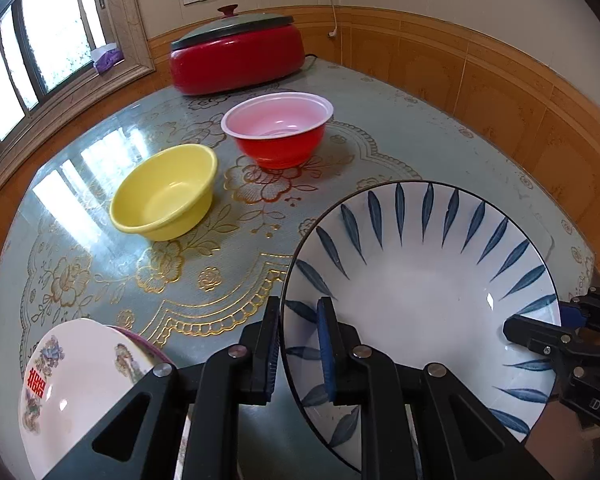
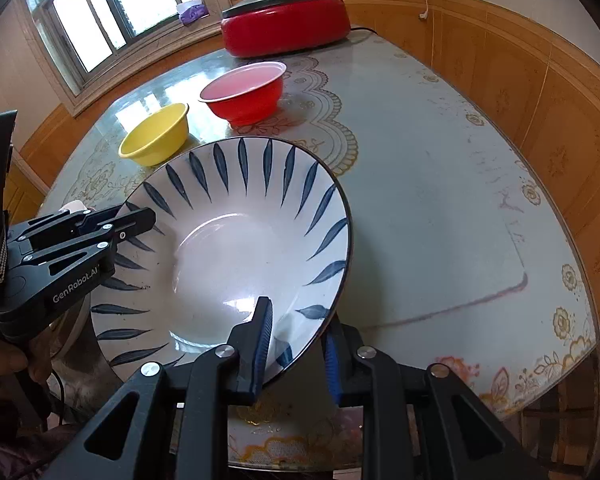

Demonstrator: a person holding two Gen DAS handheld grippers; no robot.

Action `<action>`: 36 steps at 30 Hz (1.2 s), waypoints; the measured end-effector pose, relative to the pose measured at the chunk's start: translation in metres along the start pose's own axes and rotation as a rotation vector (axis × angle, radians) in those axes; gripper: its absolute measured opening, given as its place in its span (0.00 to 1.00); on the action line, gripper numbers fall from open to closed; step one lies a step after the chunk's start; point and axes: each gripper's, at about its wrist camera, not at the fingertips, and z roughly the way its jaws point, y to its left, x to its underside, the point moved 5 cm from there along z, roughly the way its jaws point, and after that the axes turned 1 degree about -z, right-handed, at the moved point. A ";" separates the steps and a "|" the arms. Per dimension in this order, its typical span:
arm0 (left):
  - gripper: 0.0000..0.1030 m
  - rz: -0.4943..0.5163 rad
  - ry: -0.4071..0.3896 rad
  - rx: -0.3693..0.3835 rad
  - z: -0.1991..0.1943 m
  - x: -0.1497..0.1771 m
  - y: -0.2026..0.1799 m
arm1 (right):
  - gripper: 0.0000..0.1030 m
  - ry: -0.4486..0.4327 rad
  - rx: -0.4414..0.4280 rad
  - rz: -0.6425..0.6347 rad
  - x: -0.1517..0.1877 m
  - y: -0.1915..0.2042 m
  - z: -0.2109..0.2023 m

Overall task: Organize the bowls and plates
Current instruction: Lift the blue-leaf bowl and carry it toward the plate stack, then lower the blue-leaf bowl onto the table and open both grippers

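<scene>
A wide, shallow white ceramic bowl (image 1: 420, 304) with a thin dark rim and a ring of blue leaf strokes radiating around its inner wall is held tilted above the near part of the tabletop (image 1: 440, 140), clamped from 2 sides. The left gripper (image 1: 300, 344) is narrowed onto its left rim, 1 blue-padded finger inside and 1 outside; the right gripper (image 2: 296, 344) grips the opposite rim the same way. Its white centre is glossy and empty. Farther back on the floral, gold-patterned tabletop stand a yellow plastic bowl (image 1: 166, 192) and, just beside it, a red bowl (image 1: 280, 130) with a pale pink inside, both upright. A white plate (image 1: 72, 384) with a red emblem lies near the left edge, over something purple I cannot identify. A lidded red electric pot (image 1: 236, 52) sits at the far end.
</scene>
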 end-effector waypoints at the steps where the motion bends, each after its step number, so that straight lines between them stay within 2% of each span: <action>1: 0.17 0.000 -0.001 0.003 0.001 -0.001 0.000 | 0.23 0.002 -0.013 0.019 0.000 -0.002 0.001; 10: 0.17 -0.024 0.014 0.001 0.006 -0.010 0.006 | 0.22 0.019 -0.028 0.086 -0.005 0.002 0.015; 12: 0.18 -0.050 0.030 0.000 0.007 -0.012 0.009 | 0.24 0.031 -0.035 0.063 -0.003 0.005 0.015; 19: 0.20 -0.038 0.016 0.030 0.002 -0.015 0.011 | 0.28 0.046 -0.121 0.092 0.006 0.003 0.008; 22: 0.20 -0.043 0.013 0.042 -0.002 -0.017 0.013 | 0.28 0.043 -0.086 0.093 0.005 0.007 0.011; 27: 0.21 -0.050 0.009 0.043 -0.005 -0.015 0.018 | 0.22 0.030 -0.048 0.113 -0.002 0.012 0.023; 31: 0.21 -0.073 0.002 0.056 -0.010 -0.016 0.025 | 0.21 0.030 -0.041 0.115 -0.005 0.014 0.030; 34: 0.21 -0.096 0.017 0.091 -0.011 -0.017 0.029 | 0.18 0.014 0.033 0.090 -0.010 0.010 0.024; 36: 0.21 -0.104 0.014 0.092 -0.013 -0.018 0.032 | 0.14 0.025 0.045 0.071 -0.012 0.010 0.023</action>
